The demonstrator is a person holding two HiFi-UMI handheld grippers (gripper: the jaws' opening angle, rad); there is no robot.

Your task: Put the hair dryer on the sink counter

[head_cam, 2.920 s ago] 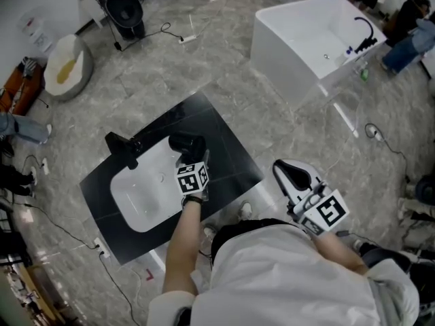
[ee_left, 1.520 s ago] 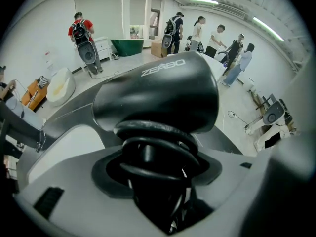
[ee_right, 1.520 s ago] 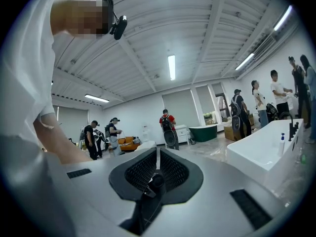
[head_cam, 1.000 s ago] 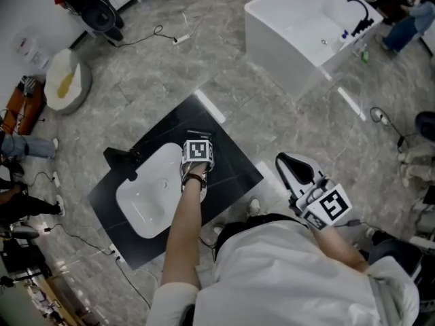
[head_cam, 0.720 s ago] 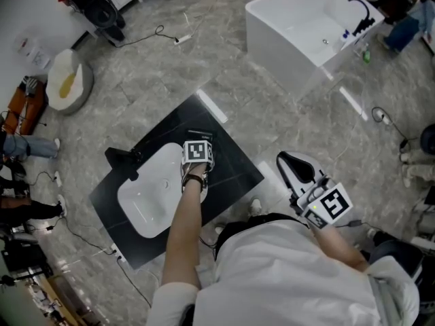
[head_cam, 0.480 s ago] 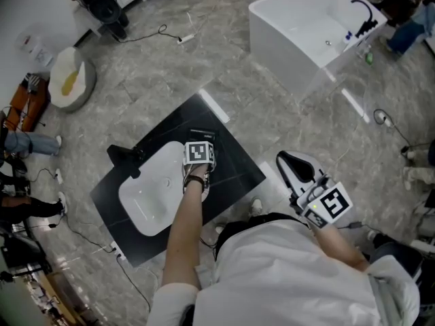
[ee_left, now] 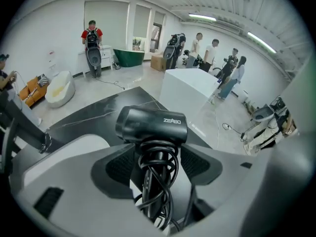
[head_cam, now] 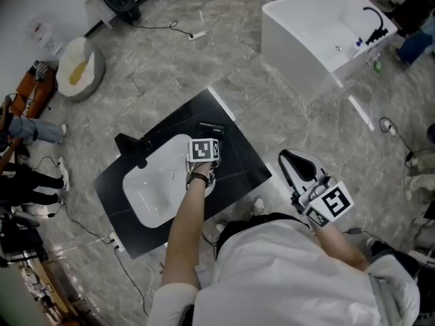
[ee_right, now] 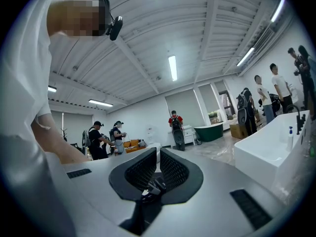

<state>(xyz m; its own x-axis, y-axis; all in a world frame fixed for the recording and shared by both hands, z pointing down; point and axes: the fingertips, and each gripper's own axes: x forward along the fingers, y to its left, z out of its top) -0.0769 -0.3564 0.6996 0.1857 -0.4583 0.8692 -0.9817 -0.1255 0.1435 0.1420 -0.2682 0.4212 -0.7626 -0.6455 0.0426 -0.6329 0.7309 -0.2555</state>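
A black hair dryer (head_cam: 211, 128) lies on the black sink counter (head_cam: 239, 163), just right of the white basin (head_cam: 155, 190). In the left gripper view the dryer (ee_left: 152, 124) points away, and its cord-wrapped handle runs back between the jaws. My left gripper (head_cam: 206, 138) hovers over it. The left gripper (ee_left: 157, 158) is closing, with narrow gaps still showing between the pads and the handle. My right gripper (head_cam: 296, 169) hangs off the counter's right side. The right gripper (ee_right: 158, 161) is shut and empty, aimed up at the room.
A black faucet (head_cam: 133, 149) stands at the basin's far left. A white bathtub (head_cam: 319, 32) sits at the upper right, a round white tub (head_cam: 79, 70) at the upper left. Cables trail over the marble floor. Several people (ee_left: 215, 58) stand far off.
The dryer, held over the basin's edge at first, now lies on the counter. The left gripper has eased back slightly, so more of the dryer shows beyond it. The right gripper stays put.
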